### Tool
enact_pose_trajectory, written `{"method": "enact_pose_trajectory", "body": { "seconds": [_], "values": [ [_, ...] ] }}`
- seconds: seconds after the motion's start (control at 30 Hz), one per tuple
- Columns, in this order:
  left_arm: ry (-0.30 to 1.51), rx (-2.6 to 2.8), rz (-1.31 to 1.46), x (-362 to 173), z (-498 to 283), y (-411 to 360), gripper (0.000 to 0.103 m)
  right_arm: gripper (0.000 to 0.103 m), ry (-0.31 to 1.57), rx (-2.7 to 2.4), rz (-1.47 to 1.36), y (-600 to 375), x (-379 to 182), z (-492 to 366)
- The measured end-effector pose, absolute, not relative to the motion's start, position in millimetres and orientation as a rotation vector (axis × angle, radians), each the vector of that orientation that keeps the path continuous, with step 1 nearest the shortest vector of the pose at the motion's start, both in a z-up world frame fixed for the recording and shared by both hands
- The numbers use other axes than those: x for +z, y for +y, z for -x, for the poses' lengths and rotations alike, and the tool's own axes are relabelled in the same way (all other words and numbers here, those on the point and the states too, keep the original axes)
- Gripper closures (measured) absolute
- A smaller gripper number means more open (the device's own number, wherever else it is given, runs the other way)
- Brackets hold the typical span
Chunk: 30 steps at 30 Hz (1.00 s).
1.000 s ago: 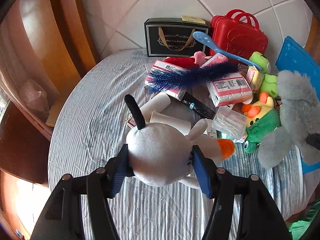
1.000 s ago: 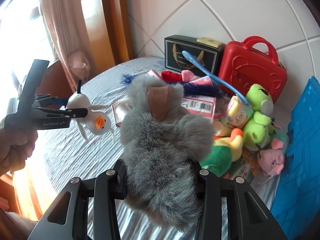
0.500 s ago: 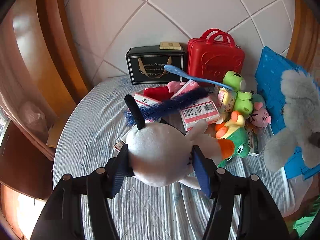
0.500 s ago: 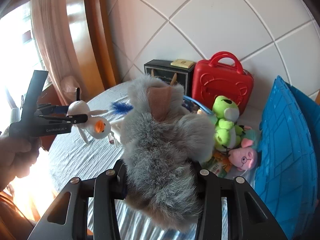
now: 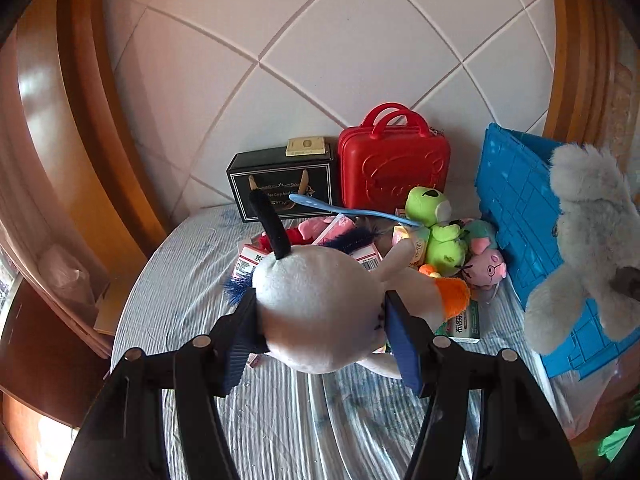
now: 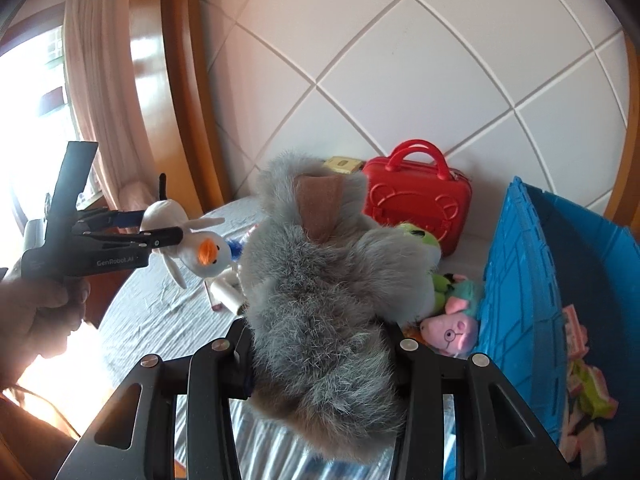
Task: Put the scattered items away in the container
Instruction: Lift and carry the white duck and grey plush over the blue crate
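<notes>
My left gripper (image 5: 320,320) is shut on a white plush bird (image 5: 316,312) with an orange beak and a black tail, held in the air above the table. From the right wrist view the same left gripper (image 6: 168,226) and white bird (image 6: 188,248) hang at the left. A fluffy grey plush animal (image 6: 324,320) is clamped in my right gripper (image 6: 320,344), lifted beside the blue crate (image 6: 520,300). That grey plush (image 5: 588,240) shows at the right edge of the left wrist view, in front of the blue crate (image 5: 516,208).
On the striped tablecloth (image 5: 192,264) lie a green frog plush (image 5: 436,220), a pink pig plush (image 5: 484,264), a blue brush, tissue packs and small boxes. A black gift box (image 5: 280,184) and a red case (image 5: 392,168) stand against the tiled wall. Several packets (image 6: 580,380) lie inside the crate.
Both grippers have risen with their toys still clamped. The pile on the table now looks lower and farther. The blue crate has come further into view at the right.
</notes>
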<state>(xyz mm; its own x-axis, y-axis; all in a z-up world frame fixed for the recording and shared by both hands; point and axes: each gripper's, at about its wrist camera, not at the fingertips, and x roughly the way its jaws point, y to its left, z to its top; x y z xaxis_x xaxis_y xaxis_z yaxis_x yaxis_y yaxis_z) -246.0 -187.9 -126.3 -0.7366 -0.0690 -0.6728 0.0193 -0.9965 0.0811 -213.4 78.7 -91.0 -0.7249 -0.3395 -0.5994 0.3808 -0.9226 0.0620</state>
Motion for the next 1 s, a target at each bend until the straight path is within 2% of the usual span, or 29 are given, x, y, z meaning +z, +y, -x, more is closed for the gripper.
{"method": "enact_pose_trajectory", "body": {
  "seconds": [0.5,1.0],
  "values": [
    [-0.140,-2.951,-0.998,-79,241,-112,0.043,0.062,0.031,-2.650,-0.765,152,-50,190],
    [-0.222,-3.019,-0.960,-57,267,-4,0.043,0.062,-0.051,-2.745,-0.712,263,-33,186]
  ]
}}
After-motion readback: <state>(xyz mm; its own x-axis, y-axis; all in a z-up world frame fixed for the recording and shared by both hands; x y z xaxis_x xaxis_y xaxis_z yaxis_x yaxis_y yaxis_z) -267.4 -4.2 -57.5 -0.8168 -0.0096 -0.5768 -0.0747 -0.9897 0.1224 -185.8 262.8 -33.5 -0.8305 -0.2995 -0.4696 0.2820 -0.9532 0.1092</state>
